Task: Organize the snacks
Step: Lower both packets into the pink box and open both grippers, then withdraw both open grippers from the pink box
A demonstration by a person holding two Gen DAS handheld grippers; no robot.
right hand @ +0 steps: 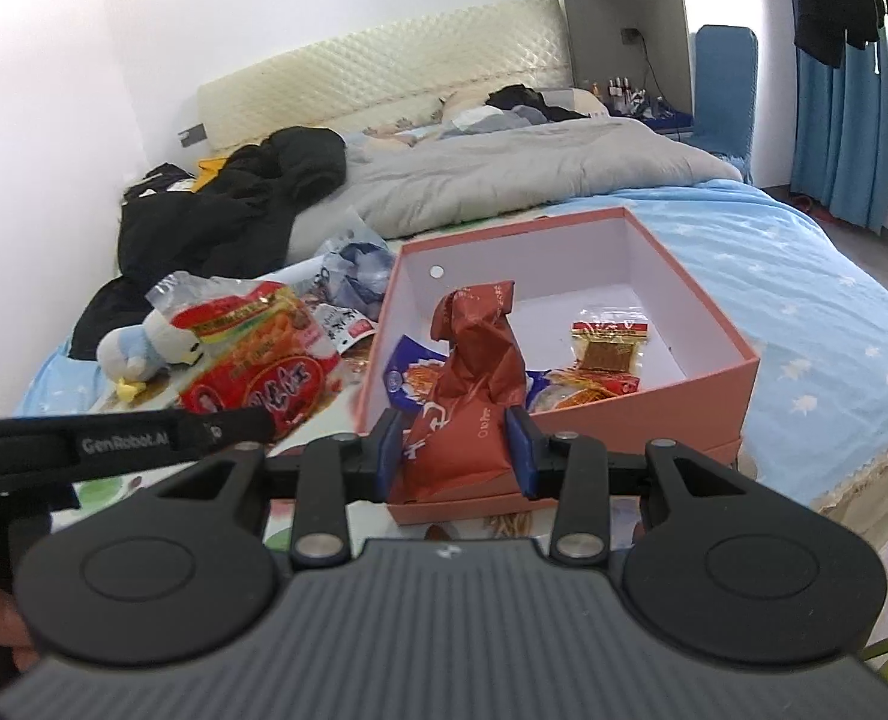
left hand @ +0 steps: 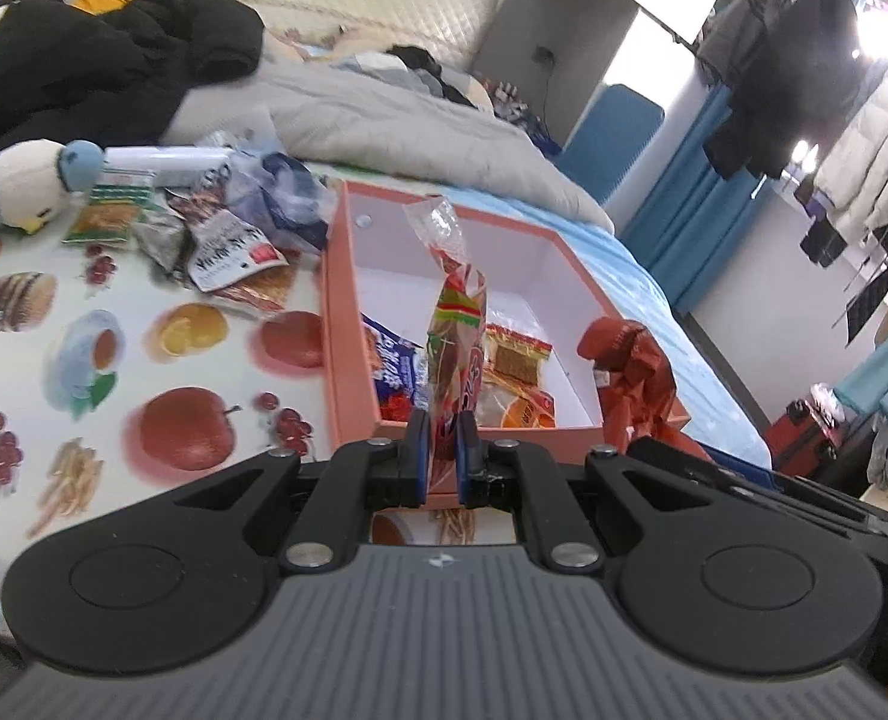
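- Left claw, lower centre of the left view: pads clamped on the bottom edge of a clear snack bag with red and green print. The bag stands upright, edge-on, over the near wall of the box.
- Right claw, lower centre of the right view: fingers pressed to both sides of a red pouch, gripping it. The pouch rises above the near left corner of the box.
- The red pouch also shows at right centre of the left view, at the box's right wall.
- The clear bag sits at left centre of the right view, held outside the box's left wall, flat side to the camera.
- Box: pink outside, white inside, open-topped. Inside, at the near end: a blue packet, an orange packet and a small gold-edged packet. Far end bare.
- The box stands on a fruit-print cloth.
- Beyond, upper left of the left view: pile of loose snacks beside the box, then a plush penguin.
- Farthest: grey duvet and black coat on the bed.
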